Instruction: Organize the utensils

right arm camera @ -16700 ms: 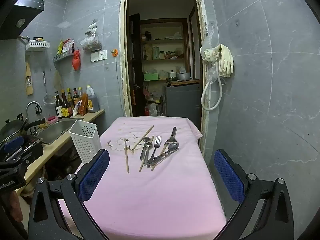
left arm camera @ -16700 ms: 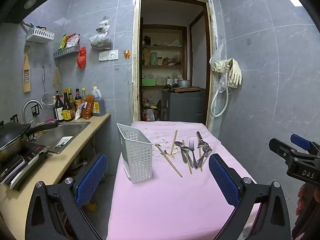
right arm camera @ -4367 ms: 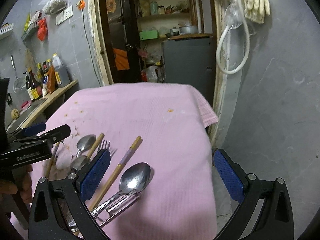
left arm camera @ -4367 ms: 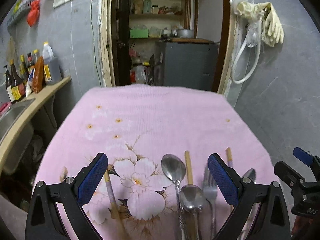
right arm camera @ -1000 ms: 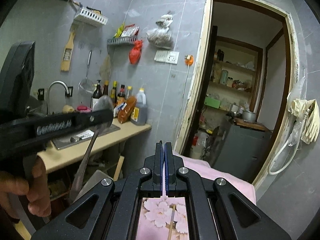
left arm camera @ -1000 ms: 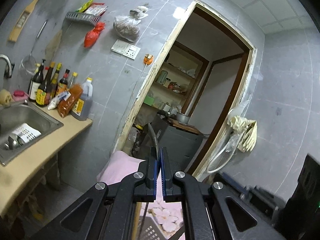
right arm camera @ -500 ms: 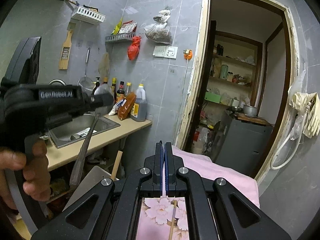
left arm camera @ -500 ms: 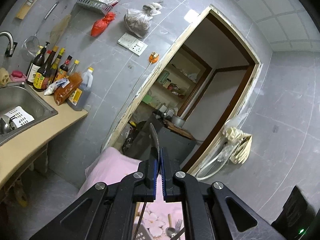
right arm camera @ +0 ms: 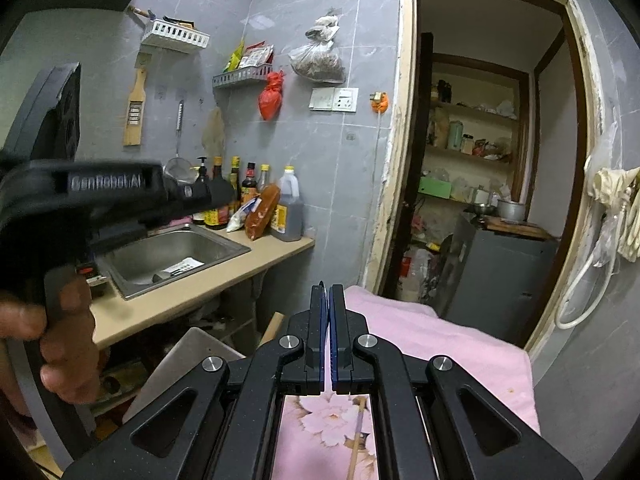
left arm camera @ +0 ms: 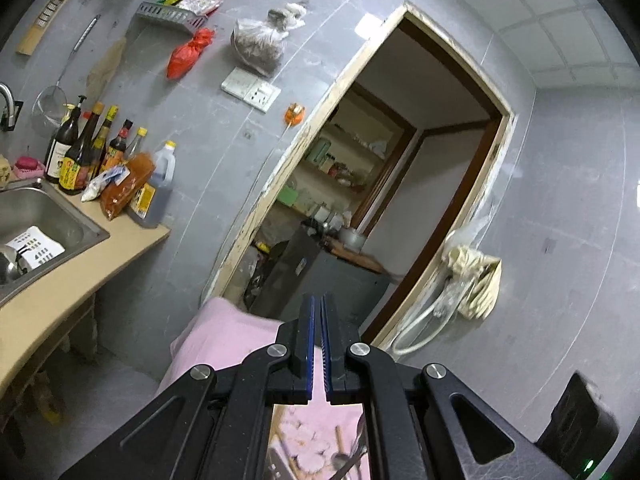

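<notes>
Left wrist view: left claw (left arm camera: 317, 308) pressed together, empty; right claw (right arm camera: 328, 296) likewise. Between picks; next, lower onto a chopstick (right arm camera: 357, 436) on the pink cloth (right arm camera: 460, 344)

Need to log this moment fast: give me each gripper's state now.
Left gripper: closed, nothing visible between its pads.
Right gripper: closed, nothing visible between its pads.

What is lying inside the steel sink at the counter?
In the sink a white perforated plastic piece lies beside something metallic. The sink's near part is covered by the left tool.
</notes>
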`<state>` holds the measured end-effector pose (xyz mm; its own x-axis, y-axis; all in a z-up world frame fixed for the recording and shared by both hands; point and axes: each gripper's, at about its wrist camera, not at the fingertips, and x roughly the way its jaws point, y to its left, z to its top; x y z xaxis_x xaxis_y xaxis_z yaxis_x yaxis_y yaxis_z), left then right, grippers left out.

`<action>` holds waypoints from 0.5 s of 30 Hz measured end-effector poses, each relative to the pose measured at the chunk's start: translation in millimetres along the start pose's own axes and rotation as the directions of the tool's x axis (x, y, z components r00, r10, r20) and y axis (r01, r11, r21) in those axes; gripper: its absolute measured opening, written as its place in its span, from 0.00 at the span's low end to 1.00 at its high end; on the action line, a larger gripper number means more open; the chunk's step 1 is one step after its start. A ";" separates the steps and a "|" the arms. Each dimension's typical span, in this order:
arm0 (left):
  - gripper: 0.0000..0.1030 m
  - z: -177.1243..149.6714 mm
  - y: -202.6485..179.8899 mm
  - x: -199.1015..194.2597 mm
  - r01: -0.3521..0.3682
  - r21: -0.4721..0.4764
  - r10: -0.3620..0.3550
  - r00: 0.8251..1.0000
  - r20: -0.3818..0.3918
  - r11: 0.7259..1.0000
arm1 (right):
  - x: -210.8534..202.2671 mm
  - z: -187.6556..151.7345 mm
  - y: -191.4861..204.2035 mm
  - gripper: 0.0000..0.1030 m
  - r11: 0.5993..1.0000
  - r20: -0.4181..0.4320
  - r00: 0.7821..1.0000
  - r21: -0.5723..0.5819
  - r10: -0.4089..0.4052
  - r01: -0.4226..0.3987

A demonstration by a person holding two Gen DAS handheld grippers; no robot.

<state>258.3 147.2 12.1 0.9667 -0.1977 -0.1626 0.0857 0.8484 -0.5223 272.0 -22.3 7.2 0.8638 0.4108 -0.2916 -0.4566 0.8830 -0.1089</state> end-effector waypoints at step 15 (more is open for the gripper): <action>0.04 -17.2 9.7 -18.0 -0.120 0.038 0.123 0.989 -0.081 0.992 | -8.9 -12.5 -10.7 0.32 0.989 -0.034 0.993 0.108 0.109 -0.105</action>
<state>237.5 150.5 -4.4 0.9473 -0.1310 -0.2925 -0.0219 0.8840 -0.4669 266.6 -38.3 -0.9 0.8011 0.4967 -0.3341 -0.5189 0.8544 0.0260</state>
